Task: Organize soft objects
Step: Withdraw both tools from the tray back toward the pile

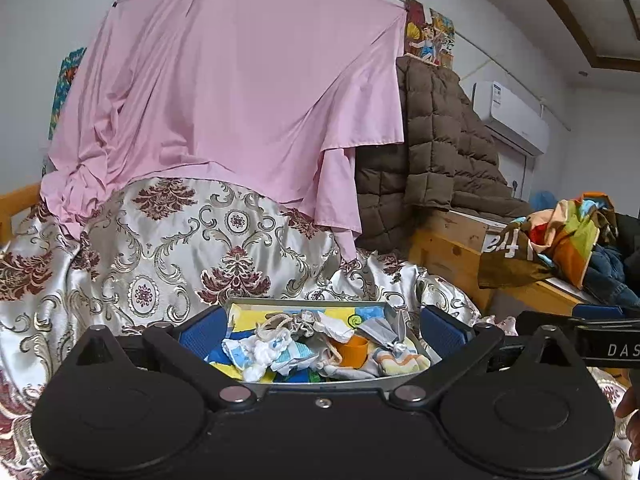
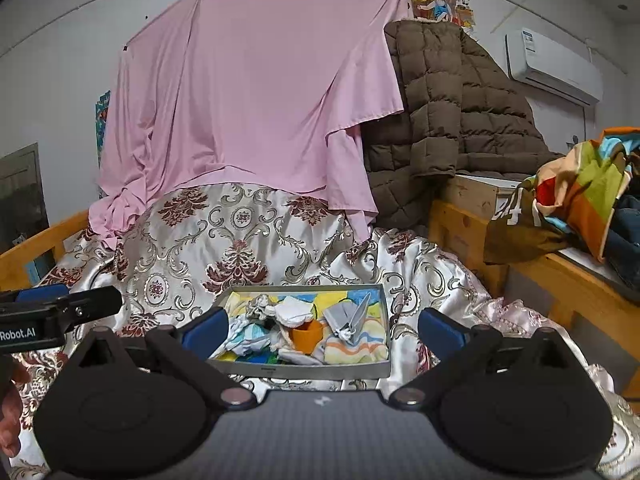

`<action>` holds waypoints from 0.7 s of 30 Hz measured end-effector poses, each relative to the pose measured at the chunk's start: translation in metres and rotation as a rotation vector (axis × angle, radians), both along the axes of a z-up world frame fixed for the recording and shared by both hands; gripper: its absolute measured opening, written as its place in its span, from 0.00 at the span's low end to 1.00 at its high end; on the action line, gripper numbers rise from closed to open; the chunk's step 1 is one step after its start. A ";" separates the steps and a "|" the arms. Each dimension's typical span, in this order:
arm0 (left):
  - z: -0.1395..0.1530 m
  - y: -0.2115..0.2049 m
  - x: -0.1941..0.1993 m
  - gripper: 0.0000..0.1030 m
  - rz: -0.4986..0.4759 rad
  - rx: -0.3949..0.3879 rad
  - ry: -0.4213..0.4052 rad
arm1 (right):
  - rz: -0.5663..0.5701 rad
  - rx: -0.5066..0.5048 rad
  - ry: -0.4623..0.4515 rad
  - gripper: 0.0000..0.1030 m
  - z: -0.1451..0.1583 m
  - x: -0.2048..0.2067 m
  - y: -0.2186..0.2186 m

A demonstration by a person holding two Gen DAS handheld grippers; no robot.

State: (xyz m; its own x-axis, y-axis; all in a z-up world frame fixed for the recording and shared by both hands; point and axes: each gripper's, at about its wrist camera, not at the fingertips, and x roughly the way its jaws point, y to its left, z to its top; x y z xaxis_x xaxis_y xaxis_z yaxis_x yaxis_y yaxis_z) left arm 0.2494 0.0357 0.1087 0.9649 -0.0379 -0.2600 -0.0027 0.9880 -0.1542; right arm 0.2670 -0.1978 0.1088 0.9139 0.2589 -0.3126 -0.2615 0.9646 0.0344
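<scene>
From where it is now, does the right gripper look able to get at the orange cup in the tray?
Probably yes. The right gripper is open and aimed at the tray, and the orange cup sits uncovered on top of the cloths, with nothing between.

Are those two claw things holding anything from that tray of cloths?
No. The left gripper and the right gripper are both open, empty, short of the tray.

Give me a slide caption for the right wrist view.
Right tool open and empty before a grey tray of small cloths and an orange cup on a brocade bedspread, pink sheet behind.
</scene>
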 end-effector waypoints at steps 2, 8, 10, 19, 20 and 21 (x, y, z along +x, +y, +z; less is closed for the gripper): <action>-0.001 -0.002 -0.010 0.99 -0.001 0.009 -0.005 | 0.001 0.001 -0.005 1.00 -0.001 -0.009 -0.001; -0.005 -0.005 -0.037 0.99 0.003 0.011 -0.013 | 0.001 0.011 -0.009 1.00 -0.005 -0.035 -0.003; -0.007 -0.005 -0.045 0.99 0.007 0.009 -0.014 | 0.000 0.014 -0.010 1.00 -0.006 -0.042 -0.003; -0.016 -0.003 -0.080 0.99 0.048 0.027 -0.017 | -0.016 0.039 -0.012 1.00 -0.015 -0.074 -0.007; -0.017 -0.003 -0.083 0.99 0.052 0.028 -0.017 | -0.018 0.044 -0.014 1.00 -0.016 -0.077 -0.008; -0.018 -0.003 -0.088 0.99 0.057 0.028 -0.018 | -0.019 0.051 -0.014 1.00 -0.018 -0.079 -0.008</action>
